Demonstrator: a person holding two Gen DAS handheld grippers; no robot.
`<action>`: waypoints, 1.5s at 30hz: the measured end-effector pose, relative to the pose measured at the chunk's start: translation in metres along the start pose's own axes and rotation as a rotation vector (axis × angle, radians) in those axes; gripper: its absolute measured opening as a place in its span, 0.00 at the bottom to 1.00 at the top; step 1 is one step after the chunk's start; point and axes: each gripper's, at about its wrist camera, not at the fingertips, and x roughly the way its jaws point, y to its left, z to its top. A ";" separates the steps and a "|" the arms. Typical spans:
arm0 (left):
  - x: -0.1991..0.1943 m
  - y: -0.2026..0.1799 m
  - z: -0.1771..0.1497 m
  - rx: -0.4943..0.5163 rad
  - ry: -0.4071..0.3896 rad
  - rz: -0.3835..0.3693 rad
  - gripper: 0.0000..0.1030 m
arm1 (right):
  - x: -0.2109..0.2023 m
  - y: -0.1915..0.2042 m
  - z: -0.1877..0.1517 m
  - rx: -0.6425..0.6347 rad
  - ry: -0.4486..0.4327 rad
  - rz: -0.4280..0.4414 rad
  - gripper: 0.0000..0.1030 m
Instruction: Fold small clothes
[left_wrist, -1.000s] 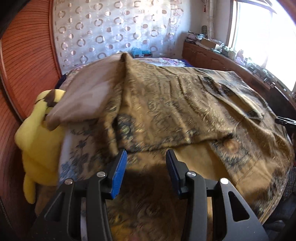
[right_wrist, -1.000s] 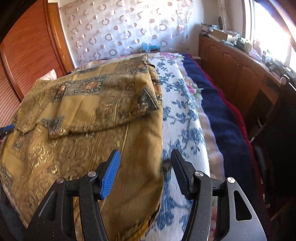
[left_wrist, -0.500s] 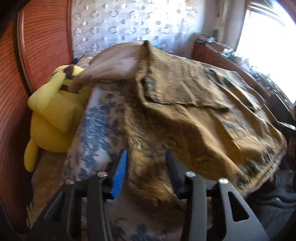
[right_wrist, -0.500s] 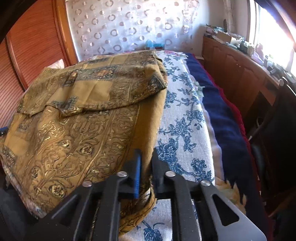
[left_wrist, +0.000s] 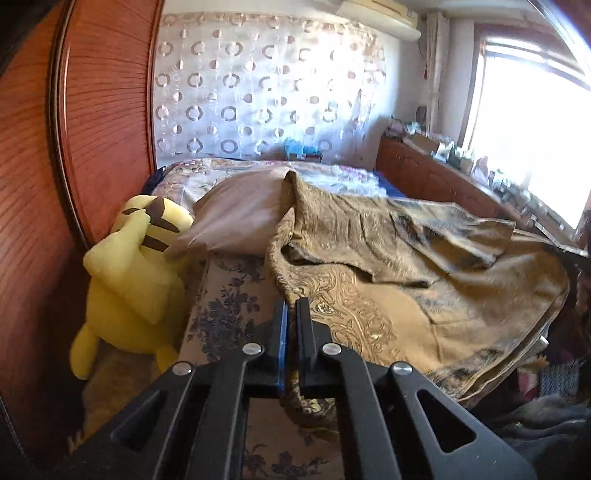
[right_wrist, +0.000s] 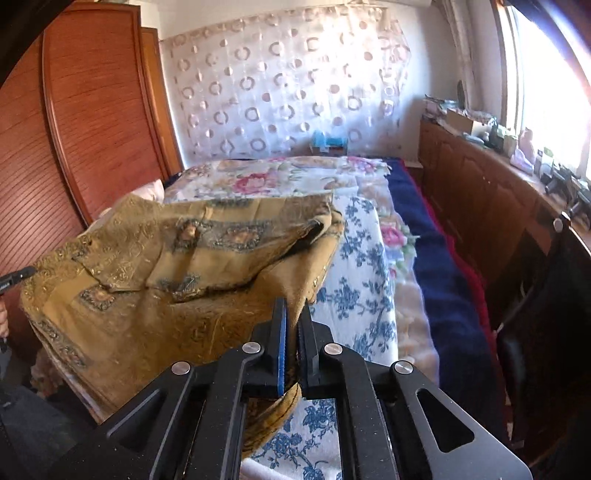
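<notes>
A gold-brown patterned cloth (left_wrist: 424, 280) lies spread and partly folded over itself on the bed. My left gripper (left_wrist: 291, 306) is shut on its near left edge. In the right wrist view the same cloth (right_wrist: 166, 280) drapes over the bed's near left part, and my right gripper (right_wrist: 293, 314) is shut on its near right edge. The pinched edge hangs down between the fingers in both views. The left gripper's tip (right_wrist: 16, 275) shows at the far left of the right wrist view.
A yellow plush toy (left_wrist: 129, 280) and a beige pillow (left_wrist: 236, 214) lie at the bed's left by the wooden headboard (left_wrist: 92, 129). The bed has a blue floral sheet (right_wrist: 362, 288) and a navy blanket (right_wrist: 436, 280). A wooden cabinet (right_wrist: 491, 206) with clutter runs along the window side.
My left gripper has closed on the cloth's left edge; it was open before. My right gripper stays shut on the right edge. Both have lifted and pulled back, and the cloth has bunched.
</notes>
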 end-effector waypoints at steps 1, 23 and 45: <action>0.003 -0.001 -0.002 0.015 0.020 0.009 0.01 | 0.001 0.001 0.000 -0.012 0.013 -0.014 0.02; 0.097 -0.027 0.034 0.041 0.143 -0.026 0.36 | 0.112 -0.015 0.009 0.005 0.151 -0.058 0.53; 0.166 -0.009 0.035 0.058 0.246 0.043 0.38 | 0.120 0.004 0.022 -0.083 0.102 -0.024 0.01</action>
